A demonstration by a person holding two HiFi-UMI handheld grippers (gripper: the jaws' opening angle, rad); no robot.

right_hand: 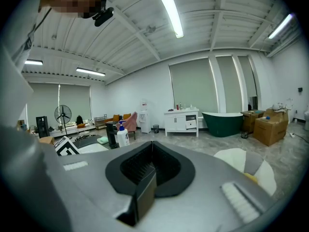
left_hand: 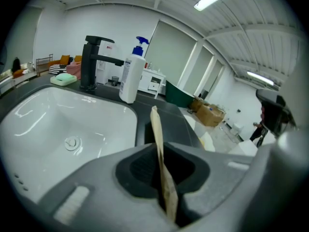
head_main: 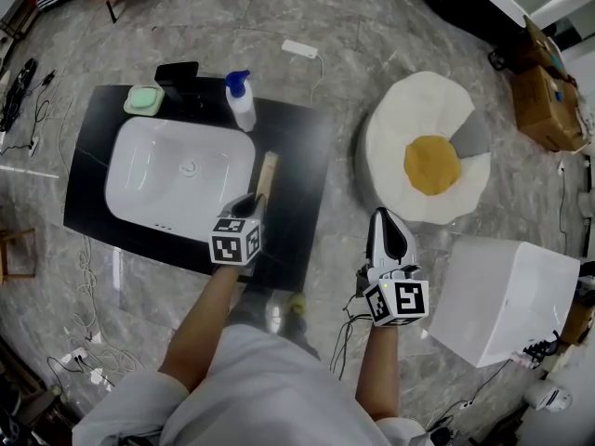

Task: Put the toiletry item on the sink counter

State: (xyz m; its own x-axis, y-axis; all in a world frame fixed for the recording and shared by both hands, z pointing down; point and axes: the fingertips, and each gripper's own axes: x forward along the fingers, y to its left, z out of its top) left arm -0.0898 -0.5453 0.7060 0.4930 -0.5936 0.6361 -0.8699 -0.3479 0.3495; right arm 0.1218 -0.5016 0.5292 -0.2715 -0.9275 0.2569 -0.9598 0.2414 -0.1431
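- Black counter (head_main: 299, 142) carries a white sink (head_main: 135, 179); a faucet (head_main: 177, 74), green soap (head_main: 143, 99) and a spray bottle (head_main: 241, 102) line its far edge.
- My left tongs (head_main: 249, 203) pinch the tan toiletry stick (head_main: 267, 175), which juts over the counter just right of the sink.
- My right tongs (head_main: 384, 219) are pressed together, empty, off over the floor.

Nothing really readable here tbh: whatever's printed on the spray bottle (left_hand: 131, 79) is too blurry, and the marker cubes (head_main: 234, 241) just show black-and-white square patterns.
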